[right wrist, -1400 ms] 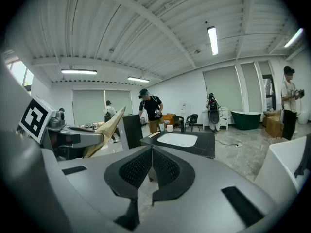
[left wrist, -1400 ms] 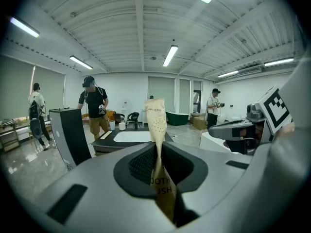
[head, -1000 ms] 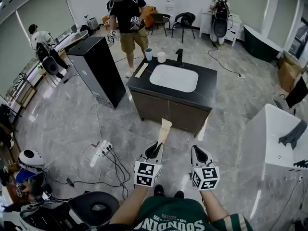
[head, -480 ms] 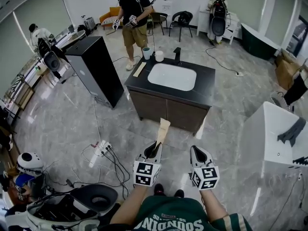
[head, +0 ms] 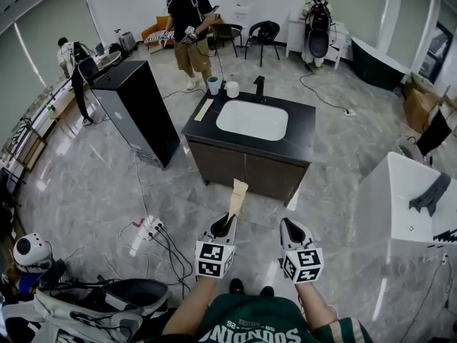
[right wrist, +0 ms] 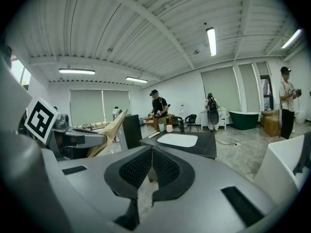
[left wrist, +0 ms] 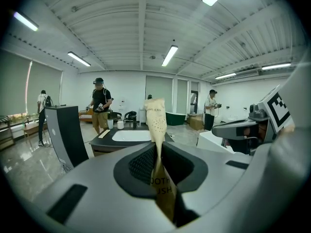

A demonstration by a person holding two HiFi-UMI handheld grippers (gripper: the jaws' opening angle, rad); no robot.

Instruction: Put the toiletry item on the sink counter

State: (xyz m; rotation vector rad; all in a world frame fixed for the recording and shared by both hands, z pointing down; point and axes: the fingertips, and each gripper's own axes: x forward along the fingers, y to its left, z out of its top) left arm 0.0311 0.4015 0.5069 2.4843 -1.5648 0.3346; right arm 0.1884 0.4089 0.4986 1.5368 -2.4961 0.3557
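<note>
Item: toothbrush packet [head: 238, 195]. You are pinching its lower end in the left claw [head: 227, 224], tip pointing ahead. The right claw [head: 293, 227] is staying shut, empty. The sink bench [head: 307, 131] is lying well ahead of both claws, no nearer than a second ago, so placement is still waiting.

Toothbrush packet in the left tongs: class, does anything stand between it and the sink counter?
Nothing visible does. Only bare floor lies between the toothbrush packet and the sink counter, whose near edge is free.
</note>
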